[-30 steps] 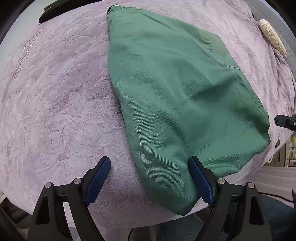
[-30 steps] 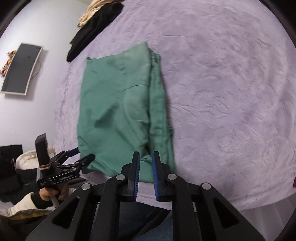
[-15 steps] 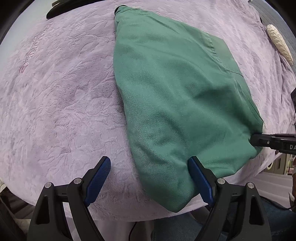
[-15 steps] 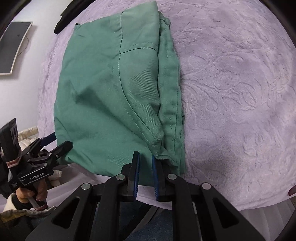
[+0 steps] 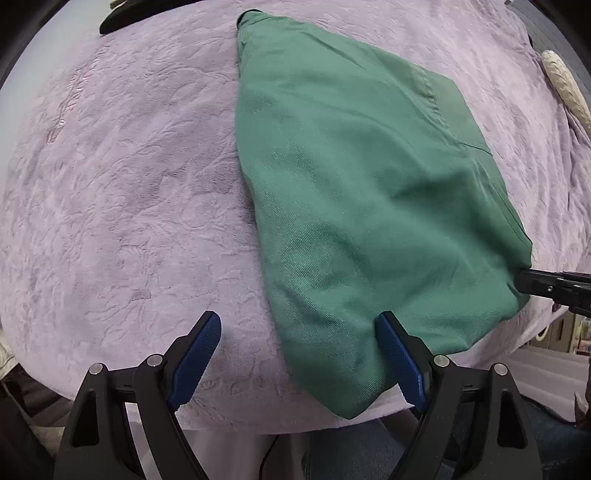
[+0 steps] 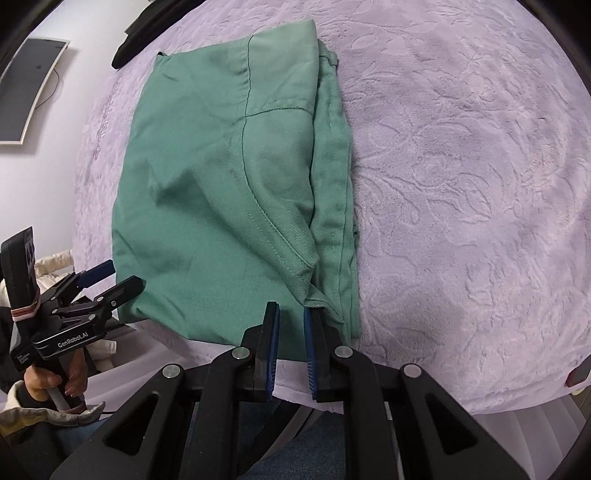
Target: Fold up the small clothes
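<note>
Seen from the left wrist: left gripper (image 5: 299, 350) spread wide and released, pointing down over the near left corner of the green garment (image 5: 369, 206), one pad over the purple bedspread (image 5: 122, 206) to the left of the cloth, the other pad over the cloth itself; whether the pads touch the fabric, impossible to tell. Garment lying folded and fairly flat on the bed, stretching away ahead of both grippers, with the stacked edges and the waistband on its right side. Seen from the right wrist: right gripper (image 6: 290, 317) almost closed, only a thin slot between the pads, tips just at the near right corner of the garment (image 6: 221, 184), right in front of the layered hem; no cloth clearly pinched in the slot, so probably not grasping yet. Far behind, a dark piece of clothing (image 6: 147, 33) at the bed edge. Step in hand, by judgement: taking the two near corners for the next fold. Next move probably calling for both grippers to close on all layers at the corners, then lift together and carry the near edge toward the far one, evenly, so that the layers do not slide apart.
</note>
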`<state>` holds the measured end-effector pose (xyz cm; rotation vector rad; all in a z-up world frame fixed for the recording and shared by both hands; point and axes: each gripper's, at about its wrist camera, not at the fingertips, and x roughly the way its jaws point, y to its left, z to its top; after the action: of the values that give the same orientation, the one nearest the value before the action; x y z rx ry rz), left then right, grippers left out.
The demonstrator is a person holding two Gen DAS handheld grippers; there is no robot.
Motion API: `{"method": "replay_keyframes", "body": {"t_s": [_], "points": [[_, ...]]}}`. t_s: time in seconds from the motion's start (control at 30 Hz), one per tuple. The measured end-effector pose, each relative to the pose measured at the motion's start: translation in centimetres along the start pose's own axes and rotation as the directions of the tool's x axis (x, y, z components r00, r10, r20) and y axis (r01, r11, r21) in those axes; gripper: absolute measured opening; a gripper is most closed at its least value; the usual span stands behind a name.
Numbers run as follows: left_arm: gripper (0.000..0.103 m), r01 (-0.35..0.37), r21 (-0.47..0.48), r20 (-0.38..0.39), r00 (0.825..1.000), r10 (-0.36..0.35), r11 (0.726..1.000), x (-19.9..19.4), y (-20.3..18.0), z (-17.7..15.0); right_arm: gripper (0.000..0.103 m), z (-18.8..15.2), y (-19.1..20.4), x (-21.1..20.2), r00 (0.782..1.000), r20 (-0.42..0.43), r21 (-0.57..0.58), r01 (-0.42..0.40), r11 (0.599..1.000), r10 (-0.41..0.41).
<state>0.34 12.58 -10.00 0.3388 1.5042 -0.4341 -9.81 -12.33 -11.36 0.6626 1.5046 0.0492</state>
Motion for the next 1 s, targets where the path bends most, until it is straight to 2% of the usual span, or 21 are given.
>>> {"method": "replay_keyframes", "body": {"t_s": [0.07,0.1,0.13,0.23,0.3,0.37,0.4,0.43,0.67,0.73,0.87,0.9,1.0], "points": [[0.087,-0.009,-0.018,0.010,1.000,0.010,1.000,-0.1,0.2,0.1,0.015,0.2,0.0,-0.5,1.000,0.021,0.017,0.001,1.000,-0.001],[0.091,-0.010,-0.030,0.010,1.000,0.011,0.999,-0.1,0.3,0.2,0.015,0.2,0.0,-0.9,0.999,0.037,0.018,0.008,1.000,-0.009],[0.103,-0.013,-0.043,0.003,1.000,0.013,0.999,0.0,0.5,0.3,0.015,0.2,0.1,-1.3,0.998,0.054,0.012,0.018,1.000,-0.018],[0.103,-0.014,-0.063,-0.003,1.000,0.014,0.998,0.3,0.8,0.3,0.015,0.4,0.6,-1.9,0.995,0.094,-0.012,0.041,0.999,-0.040],[0.103,-0.012,-0.069,-0.011,1.000,0.011,0.998,0.6,0.7,0.3,0.016,0.9,0.6,-1.5,0.993,0.087,-0.009,0.080,0.997,-0.079],[0.103,-0.018,-0.066,-0.013,1.000,0.017,0.998,0.7,0.8,0.2,0.026,1.5,-0.1,-0.3,0.993,0.053,0.007,0.109,0.994,-0.110],[0.103,-0.025,-0.063,-0.014,1.000,0.024,0.998,0.8,0.6,0.2,0.041,1.7,-0.5,0.4,0.992,0.032,0.018,0.124,0.992,-0.125],[0.103,-0.030,-0.061,-0.015,0.999,0.030,0.998,0.8,0.5,0.2,0.052,1.9,-0.9,0.8,0.991,0.014,0.032,0.135,0.990,-0.136],[0.103,-0.054,-0.077,-0.022,0.998,0.052,0.996,0.8,0.2,-0.1,0.053,1.9,-1.5,-1.6,0.996,0.038,0.033,0.082,0.996,-0.083],[0.103,-0.055,-0.085,-0.032,0.998,0.052,0.995,0.9,0.5,-0.1,0.062,2.0,-1.4,-2.4,0.996,0.047,0.034,0.079,0.996,-0.080],[0.103,-0.077,-0.095,-0.031,0.997,0.074,0.993,0.5,0.6,0.4,0.067,2.4,-0.6,-3.8,0.996,0.074,0.043,0.051,0.998,-0.054],[0.103,-0.077,-0.100,-0.031,0.997,0.075,0.992,0.2,0.6,0.6,0.072,2.5,-0.2,-4.3,0.995,0.084,0.039,0.047,0.998,-0.050],[0.103,-0.056,-0.114,-0.012,0.998,0.055,0.992,-1.3,1.2,1.9,0.081,2.8,1.3,-5.3,0.992,0.114,0.017,0.059,0.998,-0.060]]}}
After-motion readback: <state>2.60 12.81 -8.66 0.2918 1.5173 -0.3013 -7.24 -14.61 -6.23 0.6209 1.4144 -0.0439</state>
